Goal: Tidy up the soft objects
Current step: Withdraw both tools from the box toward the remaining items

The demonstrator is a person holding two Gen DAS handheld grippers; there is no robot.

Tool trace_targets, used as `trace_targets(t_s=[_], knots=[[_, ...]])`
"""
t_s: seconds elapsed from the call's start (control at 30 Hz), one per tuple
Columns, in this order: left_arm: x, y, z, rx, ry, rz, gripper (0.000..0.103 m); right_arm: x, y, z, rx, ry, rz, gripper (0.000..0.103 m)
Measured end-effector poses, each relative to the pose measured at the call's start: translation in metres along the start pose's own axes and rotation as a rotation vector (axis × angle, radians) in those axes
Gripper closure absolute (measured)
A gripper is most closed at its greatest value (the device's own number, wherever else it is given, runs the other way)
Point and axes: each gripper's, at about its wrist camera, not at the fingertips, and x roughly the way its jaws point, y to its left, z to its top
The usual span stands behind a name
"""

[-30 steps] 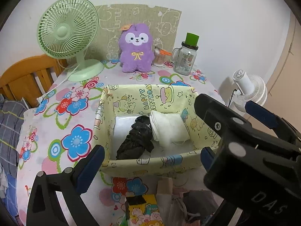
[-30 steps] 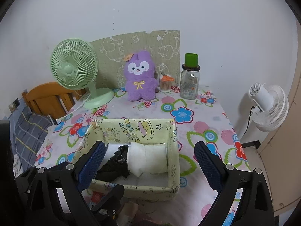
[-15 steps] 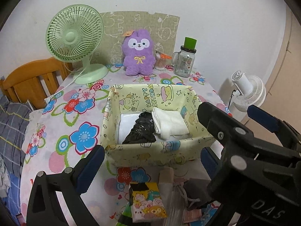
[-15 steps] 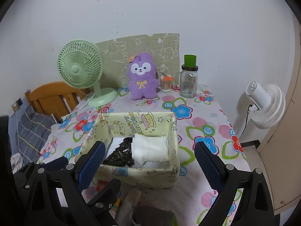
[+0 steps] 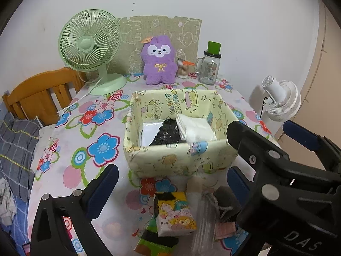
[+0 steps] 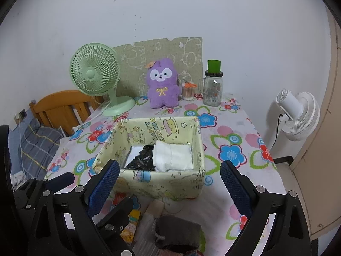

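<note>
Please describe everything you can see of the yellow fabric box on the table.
The yellow fabric box is a soft-looking, open-topped rectangular bin printed with cartoon animals, stars and lettering. It stands upright on the flowered tablecloth, near the table's front. Its rim sags a little. Inside lie a white folded cloth on the right, a black crumpled item in the middle and something white and flat at the left. No gripper touches it.
</note>
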Motion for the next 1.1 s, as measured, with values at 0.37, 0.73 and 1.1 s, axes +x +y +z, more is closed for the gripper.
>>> trace_targets(t_s=[0.37, 0.73, 1.1], knots=[[-0.010, 0.002, -0.023, 0.026, -0.025, 0.014, 0.000, -0.006, 0.005, -0.025, 0.012, 0.016, 0.012, 0.006], [-0.002, 0.008, -0.047, 0.029, -0.016, 0.004, 0.000, -0.006, 0.003, -0.052, 0.036, 0.033, -0.011, 0.006], [0.013, 0.011, -0.066, 0.013, 0.013, 0.003, 0.000, 0.000, -0.004, -0.075, 0.033, 0.061, -0.019, 0.006]])
